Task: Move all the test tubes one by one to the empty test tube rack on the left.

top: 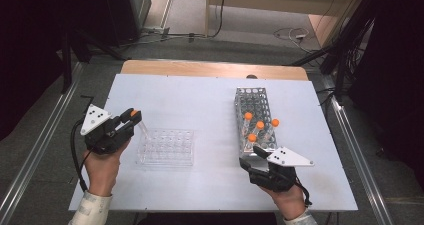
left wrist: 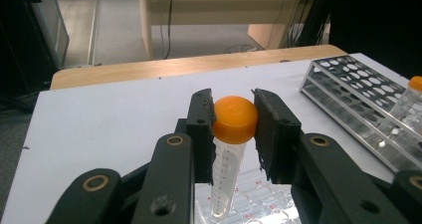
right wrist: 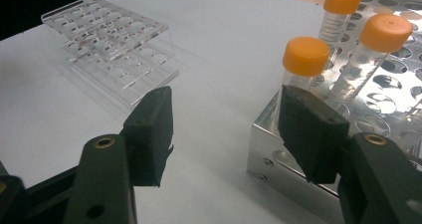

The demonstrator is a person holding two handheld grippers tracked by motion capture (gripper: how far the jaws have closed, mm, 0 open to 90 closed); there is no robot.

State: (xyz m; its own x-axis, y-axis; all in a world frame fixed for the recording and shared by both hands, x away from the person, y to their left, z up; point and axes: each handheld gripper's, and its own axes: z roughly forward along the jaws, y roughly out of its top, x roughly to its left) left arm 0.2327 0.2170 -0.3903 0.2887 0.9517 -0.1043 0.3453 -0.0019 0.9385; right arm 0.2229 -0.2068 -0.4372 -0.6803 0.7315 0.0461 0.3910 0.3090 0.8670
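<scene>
My left gripper [top: 131, 119] is shut on a clear tube with an orange cap [left wrist: 234, 120], gripped at the cap; the tube hangs tilted with its tip over the far left corner of the clear plastic rack [top: 166, 147]. In the left gripper view the same gripper [left wrist: 233, 122] pinches the cap between both pads. My right gripper [top: 254, 155] stands open at the near end of the metal rack [top: 255, 101], with nothing between its fingers. Several orange-capped tubes [top: 252, 137] stand in that metal rack; in the right gripper view the nearest tube [right wrist: 305, 57] rises just behind the right pad [right wrist: 308, 129].
A white board [top: 200, 100] covers the table, with a wooden edge [top: 215, 69] at the back. The clear rack [right wrist: 112, 42] lies left of the right gripper [right wrist: 226, 129]. Metal rails run along both sides of the table. Cables lie on the floor beyond.
</scene>
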